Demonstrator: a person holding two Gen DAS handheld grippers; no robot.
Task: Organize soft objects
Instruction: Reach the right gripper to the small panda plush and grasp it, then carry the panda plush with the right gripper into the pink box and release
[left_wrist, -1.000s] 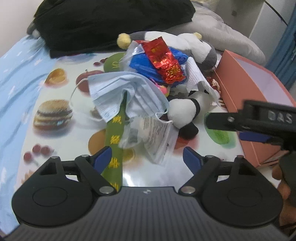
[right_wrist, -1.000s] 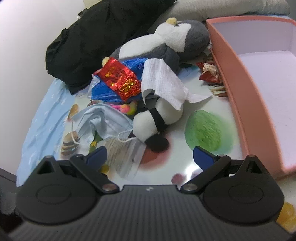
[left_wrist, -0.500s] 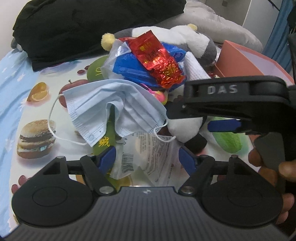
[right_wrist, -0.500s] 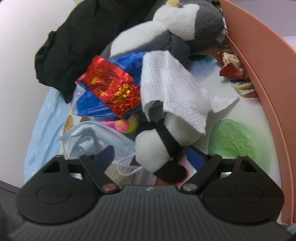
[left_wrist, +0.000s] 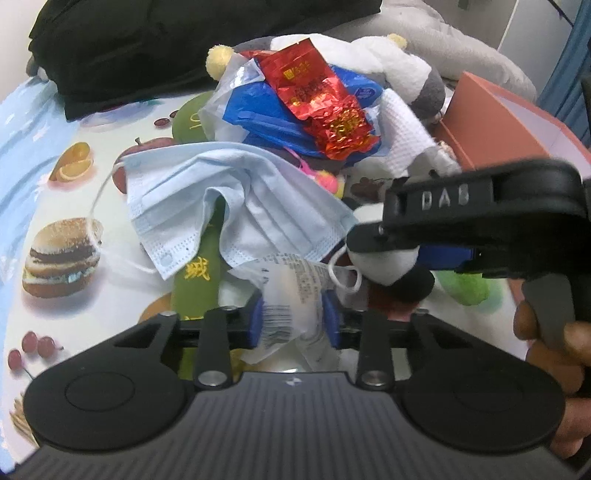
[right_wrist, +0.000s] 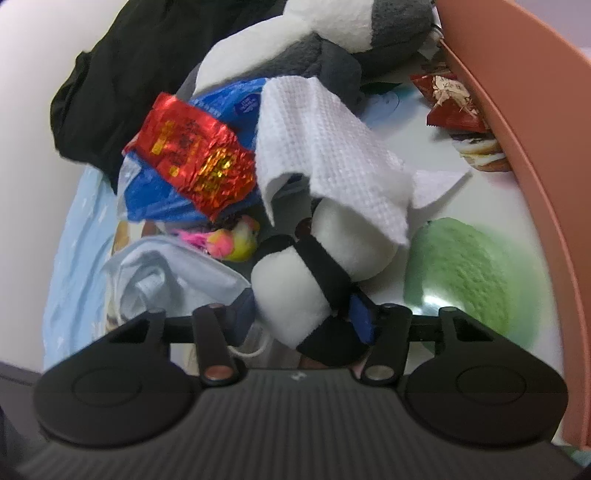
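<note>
Left wrist view: your left tool (left_wrist: 293, 319) has just been closing, and its blue pads now press both sides of a crumpled clear wrapper (left_wrist: 291, 291) with black print, low at the near edge of the pile. Just beyond it a light blue face mask (left_wrist: 236, 199) lies draped over a green strip (left_wrist: 197, 280) with yellow characters, one ear loop trailing onto the table (left_wrist: 74, 206), whose cloth shows a burger and fruit. Farther back a red foil packet (left_wrist: 321, 107) lies on a blue plastic bag (left_wrist: 266, 110), next to a white paper towel (left_wrist: 404, 136) and a grey and white plush (left_wrist: 413, 70). A black garment (left_wrist: 147, 48) is heaped at the far edge, and a pink box (left_wrist: 498, 122) stands at the right. Your right tool (left_wrist: 384, 254) crosses this view from the right, with your hand (left_wrist: 550, 343) on its handle. Right wrist view: that tool (right_wrist: 303, 317) has also been closing, and its narrowed jaws now hold the near end of a small white plush with black bands (right_wrist: 317, 258), the right pad against the black band and the left pad against the white side. The towel covers the plush's far end. The mask sits bunched just left of the plush, with a pink and yellow fluffy thing (right_wrist: 229, 243) behind it. The box wall curves along the right edge, a red snack packet (right_wrist: 450, 107) beside it.
</note>
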